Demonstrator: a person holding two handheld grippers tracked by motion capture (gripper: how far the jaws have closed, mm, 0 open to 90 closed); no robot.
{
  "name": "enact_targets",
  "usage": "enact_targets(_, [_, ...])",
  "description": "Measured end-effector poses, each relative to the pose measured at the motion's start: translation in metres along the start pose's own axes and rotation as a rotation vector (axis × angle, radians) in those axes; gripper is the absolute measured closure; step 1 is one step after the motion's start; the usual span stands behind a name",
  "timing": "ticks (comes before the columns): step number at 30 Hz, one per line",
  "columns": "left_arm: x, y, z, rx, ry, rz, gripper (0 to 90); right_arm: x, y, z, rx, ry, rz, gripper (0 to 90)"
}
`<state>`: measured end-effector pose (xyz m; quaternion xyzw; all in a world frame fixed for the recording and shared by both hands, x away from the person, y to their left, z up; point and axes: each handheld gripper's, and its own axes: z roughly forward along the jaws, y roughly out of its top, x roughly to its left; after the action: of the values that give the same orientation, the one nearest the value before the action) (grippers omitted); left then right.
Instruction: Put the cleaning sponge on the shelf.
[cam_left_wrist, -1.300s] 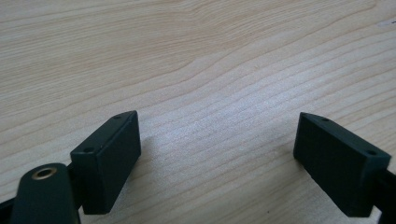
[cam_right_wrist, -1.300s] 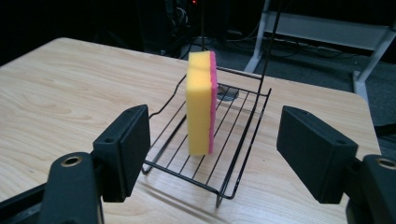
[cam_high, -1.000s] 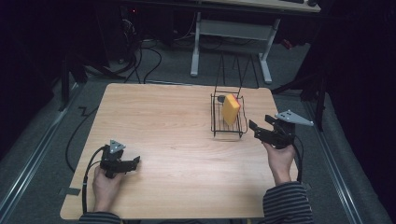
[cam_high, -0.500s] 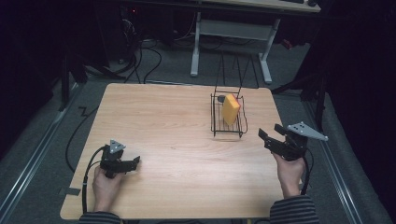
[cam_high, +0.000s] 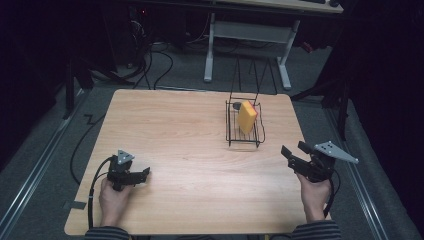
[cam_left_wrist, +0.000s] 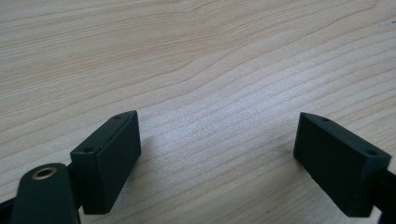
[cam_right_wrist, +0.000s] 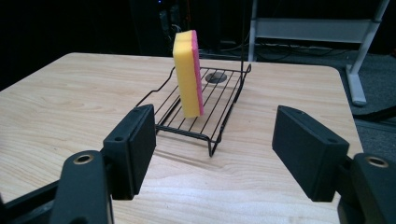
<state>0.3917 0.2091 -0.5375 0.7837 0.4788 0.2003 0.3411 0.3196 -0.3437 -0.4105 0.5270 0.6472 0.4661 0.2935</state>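
A yellow sponge (cam_high: 246, 116) with a pink face stands upright on edge in a black wire rack (cam_high: 243, 142) at the table's back right. In the right gripper view the sponge (cam_right_wrist: 188, 74) stands on the rack's (cam_right_wrist: 187, 126) floor, ahead of my jaws. My right gripper (cam_high: 294, 148) hovers by the table's right edge, in front of and to the right of the rack, open and empty (cam_right_wrist: 212, 140). My left gripper (cam_high: 144, 175) rests low at the front left, open (cam_left_wrist: 217, 154), with bare wood between its jaws.
A small dark round disc (cam_right_wrist: 215, 78) lies at the rack's far end. The wooden table (cam_high: 190, 130) has its right edge just under my right hand. Beyond the table stand white desk legs (cam_high: 209, 55) and floor cables (cam_high: 155, 65).
My right gripper has drawn back from beside the rack, moving right and toward the person, and a little lower. The left gripper and the sponge have stayed put.
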Motion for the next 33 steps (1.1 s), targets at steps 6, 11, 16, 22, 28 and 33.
enact_targets(6, [0.000,0.000,0.000,-0.003,0.001,-0.002,15.4,0.001,-0.012,-0.003,-0.012,0.004,-0.006,30.7])
enact_targets(11, [0.000,0.000,0.000,-0.002,0.001,-0.002,15.4,0.001,-0.020,-0.006,-0.006,0.010,0.001,30.7])
enact_targets(16, [0.000,0.000,0.000,-0.002,0.001,-0.002,15.4,0.002,-0.028,-0.009,-0.011,0.011,0.008,31.0])
enact_targets(22, [0.000,0.000,0.000,-0.002,0.001,-0.001,15.4,0.006,-0.044,-0.001,0.013,0.025,0.016,31.2])
enact_targets(28, [0.000,0.000,0.000,-0.002,0.001,-0.002,15.4,0.011,-0.055,0.010,0.038,0.035,0.017,31.7])
enact_targets(33, [0.000,0.000,0.000,-0.002,0.001,-0.001,15.4,0.017,-0.066,0.024,0.069,0.045,0.014,33.1])
